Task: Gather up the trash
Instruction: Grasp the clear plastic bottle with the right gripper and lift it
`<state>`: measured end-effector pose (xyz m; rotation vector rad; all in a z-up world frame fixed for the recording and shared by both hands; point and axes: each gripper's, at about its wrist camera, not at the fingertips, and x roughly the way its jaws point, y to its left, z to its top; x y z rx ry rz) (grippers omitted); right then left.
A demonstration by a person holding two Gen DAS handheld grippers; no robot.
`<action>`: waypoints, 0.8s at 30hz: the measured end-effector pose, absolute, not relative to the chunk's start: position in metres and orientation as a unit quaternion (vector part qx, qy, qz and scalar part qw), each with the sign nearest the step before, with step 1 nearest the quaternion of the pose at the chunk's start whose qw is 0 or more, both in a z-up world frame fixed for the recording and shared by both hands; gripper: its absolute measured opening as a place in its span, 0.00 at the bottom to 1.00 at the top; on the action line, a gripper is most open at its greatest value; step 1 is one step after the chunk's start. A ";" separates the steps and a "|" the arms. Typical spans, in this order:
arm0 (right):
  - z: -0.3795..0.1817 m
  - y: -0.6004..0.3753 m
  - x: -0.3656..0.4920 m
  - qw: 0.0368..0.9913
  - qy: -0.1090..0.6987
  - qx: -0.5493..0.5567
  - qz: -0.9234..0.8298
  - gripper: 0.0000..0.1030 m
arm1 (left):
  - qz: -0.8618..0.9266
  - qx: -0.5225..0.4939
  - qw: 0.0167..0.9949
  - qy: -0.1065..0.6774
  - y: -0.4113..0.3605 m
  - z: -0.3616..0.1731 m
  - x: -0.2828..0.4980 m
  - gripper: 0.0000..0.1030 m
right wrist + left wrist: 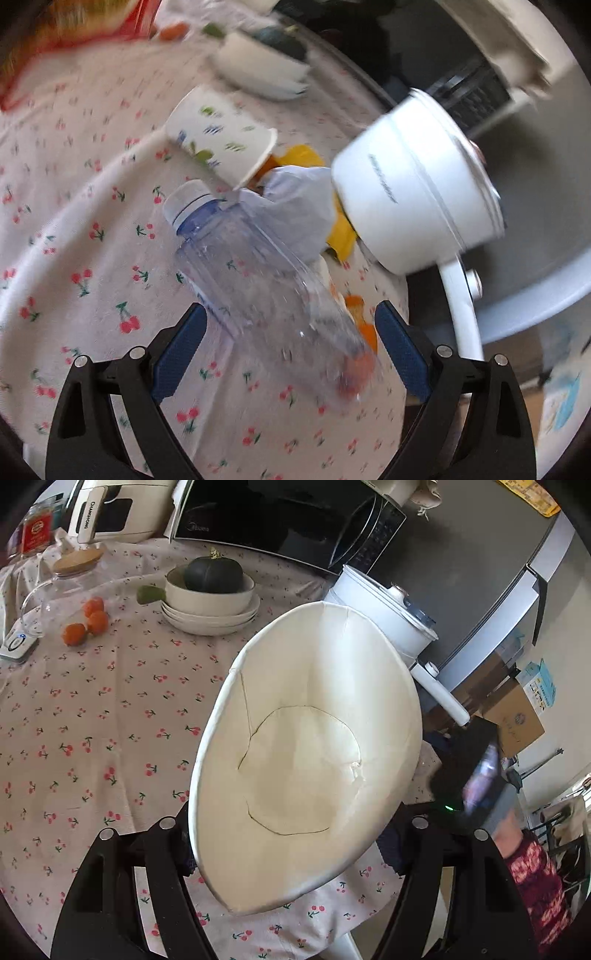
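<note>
Plastic bottle (269,291) lies diagonally between the spread right tongs (291,347), cap toward upper left; left tongs (291,834) clamp a paper cup (306,753).

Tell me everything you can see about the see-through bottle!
The plastic bottle is clear, bluish and ribbed, with a pale cap. It looks empty. It lies tilted between the right gripper's open blue pads, cap pointing away toward a tipped paper cup. Crumpled tissue sits against it. The picture is blurry.
</note>
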<state>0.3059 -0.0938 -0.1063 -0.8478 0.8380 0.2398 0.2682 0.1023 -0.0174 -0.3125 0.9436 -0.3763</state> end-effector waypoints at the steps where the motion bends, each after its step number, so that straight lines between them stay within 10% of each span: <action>1: -0.109 -0.092 0.310 0.817 0.397 -0.402 0.115 0.87 | -0.179 -0.147 0.862 0.451 0.103 -0.017 0.267 0.67; 24: -0.072 -0.109 0.291 0.875 0.454 -0.094 0.140 0.56 | -0.146 -0.179 0.867 0.440 0.133 -0.009 0.250 0.67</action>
